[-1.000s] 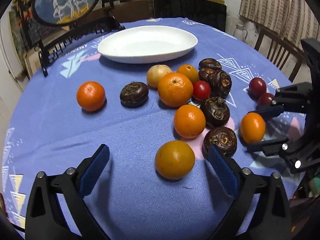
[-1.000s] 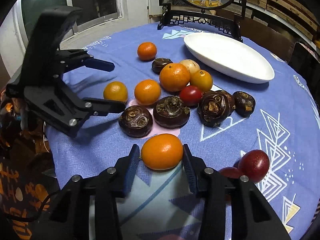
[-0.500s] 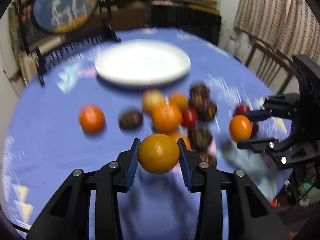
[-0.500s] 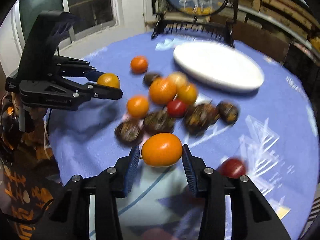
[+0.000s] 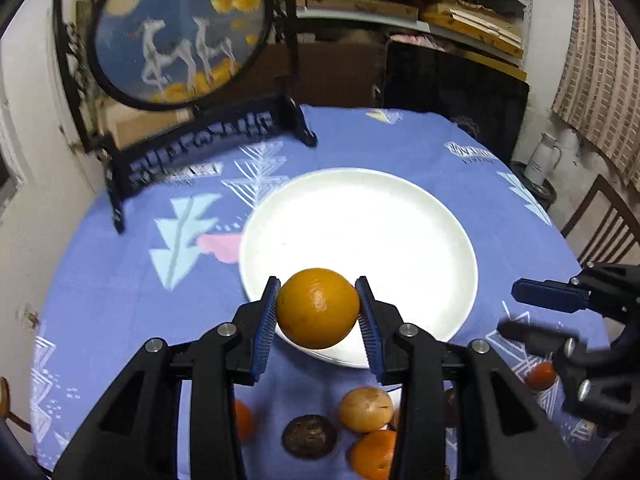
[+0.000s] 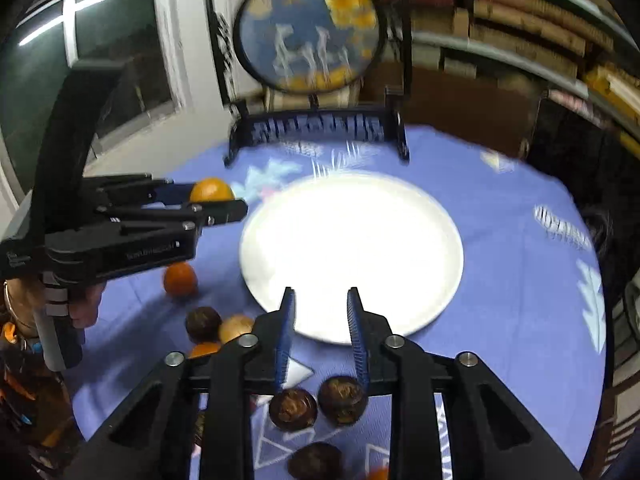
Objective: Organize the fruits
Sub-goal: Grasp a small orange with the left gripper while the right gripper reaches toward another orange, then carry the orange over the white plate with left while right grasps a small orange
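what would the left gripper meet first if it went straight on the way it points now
Most likely the white plate: the left gripper, shut on an orange, points down at the plate's near part, with nothing in between. The orange would touch first; depth is unclear.

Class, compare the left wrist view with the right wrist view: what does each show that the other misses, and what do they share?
Only the left wrist view: a pale jug by the wall and a wooden chair beside the table.
Only the right wrist view: a window and the person's hand holding the left hand-held gripper by its handle.
Both: the white plate, the orange clamped in the left hand-held gripper, the round deer picture on its stand, and the blue tablecloth.
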Available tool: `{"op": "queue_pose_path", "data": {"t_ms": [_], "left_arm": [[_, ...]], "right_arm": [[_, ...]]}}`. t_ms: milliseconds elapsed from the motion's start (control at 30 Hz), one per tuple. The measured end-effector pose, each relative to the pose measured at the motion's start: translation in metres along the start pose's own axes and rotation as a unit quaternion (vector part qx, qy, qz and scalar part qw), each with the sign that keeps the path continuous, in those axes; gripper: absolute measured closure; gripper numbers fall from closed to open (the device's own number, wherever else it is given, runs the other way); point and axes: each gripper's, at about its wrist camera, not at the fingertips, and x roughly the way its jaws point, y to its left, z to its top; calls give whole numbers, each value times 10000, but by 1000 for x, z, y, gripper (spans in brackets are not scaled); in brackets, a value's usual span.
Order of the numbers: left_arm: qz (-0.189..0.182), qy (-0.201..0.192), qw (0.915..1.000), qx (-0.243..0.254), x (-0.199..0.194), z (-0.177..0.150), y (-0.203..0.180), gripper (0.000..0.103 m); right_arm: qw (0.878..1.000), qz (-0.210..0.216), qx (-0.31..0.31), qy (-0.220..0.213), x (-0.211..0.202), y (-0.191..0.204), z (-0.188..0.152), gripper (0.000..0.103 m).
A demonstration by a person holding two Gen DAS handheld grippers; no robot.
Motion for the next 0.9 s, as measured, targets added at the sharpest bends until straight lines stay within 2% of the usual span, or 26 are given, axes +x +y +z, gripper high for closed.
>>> {"op": "queue_pose_path", "data": {"t_ms": [33,67,167,200,233,333,400,567,633,733,767,900], "left_arm": [[-59,-13,10000,29,0,-3,0,66],[-102,-30,9999,82,-1,-7,1,66],[-234,-70,9996,107,-4,-15,5,66],[-291,-66,9995,98,-4,-16,6,66],[-330,-67,9994,90,-5,-17,7,66],[-391,-37,9991,128,-6,-22,6,66],[-416,-35,9990,187,-9,-27,2,66],[-525,-33,9981,318,-16,-38,-10,66],[-572,-29,9977,375,-19,-41,-15,66],[-649,-24,9969,440,-23,-48,-21,66],[-659,-15,9969,438,-23,-49,-22,66],[-699,49,9966,439,-28,-57,-26,66]], "right_arm": [[9999,61,-67,109,-3,-1,-13,40],[9998,13,-154,156,-7,-2,-24,37],[9972,-600,-451,-26,-37,-18,-64,37],[9946,-957,-370,-135,-48,-33,-80,37],[9932,-1130,-268,-123,-54,-45,-94,37],[9935,-1044,343,304,-61,-78,-139,37],[9928,-813,743,463,-65,-86,-167,37],[9916,-690,1086,148,-93,-69,-206,38],[9902,-801,1137,106,-101,-64,-214,40],[9881,-1041,1088,298,-94,-61,-226,59],[9876,-1059,1121,277,-94,-61,-228,62],[9864,-999,1301,123,-93,-67,-230,62]]}}
